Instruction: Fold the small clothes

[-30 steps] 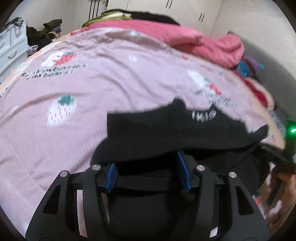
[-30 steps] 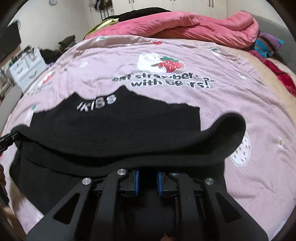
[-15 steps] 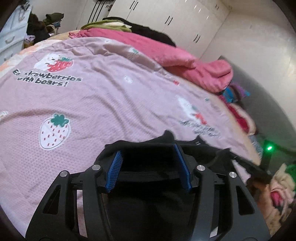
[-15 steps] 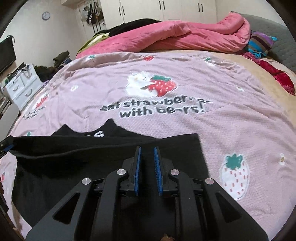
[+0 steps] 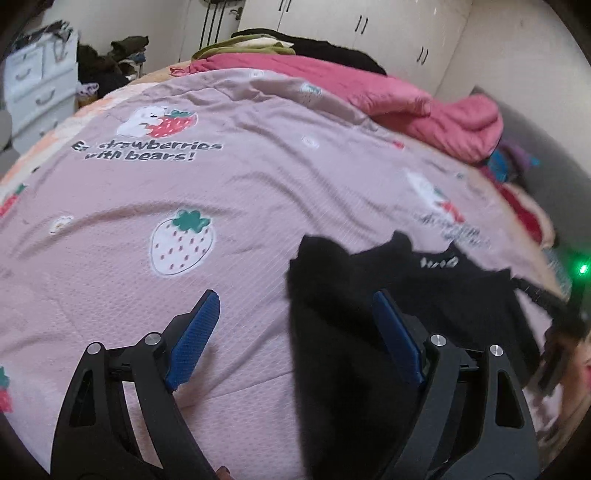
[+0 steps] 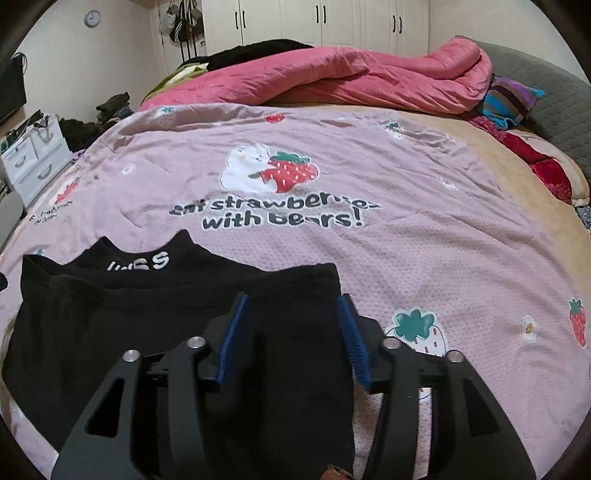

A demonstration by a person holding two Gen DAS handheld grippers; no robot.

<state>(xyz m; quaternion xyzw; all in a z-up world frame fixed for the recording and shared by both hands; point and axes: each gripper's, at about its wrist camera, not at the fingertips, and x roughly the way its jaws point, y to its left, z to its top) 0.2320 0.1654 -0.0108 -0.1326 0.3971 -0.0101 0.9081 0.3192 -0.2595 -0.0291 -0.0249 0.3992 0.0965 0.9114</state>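
A small black garment (image 6: pixel 147 317) with white lettering near its collar lies folded over on the pink strawberry bedspread (image 6: pixel 406 266). In the left wrist view the garment (image 5: pixel 424 295) lies to the right. My left gripper (image 5: pixel 295 314) is open and empty; its right finger is over the garment's left edge and its left finger over bare bedspread (image 5: pixel 184 206). My right gripper (image 6: pixel 291 314) is open and empty, just above the garment's right part, with the right finger at the garment's right edge.
A bunched pink duvet (image 6: pixel 351 77) lies across the far side of the bed. Striped and red cloths (image 6: pixel 513 99) lie at the far right. White drawers (image 6: pixel 33 158) stand left of the bed. White wardrobes (image 6: pixel 332 22) line the back wall.
Both grippers carried the garment's near edge forward and laid it down. The right gripper, shut on the cloth a second ago, has opened. The left gripper has opened wider and moved left.
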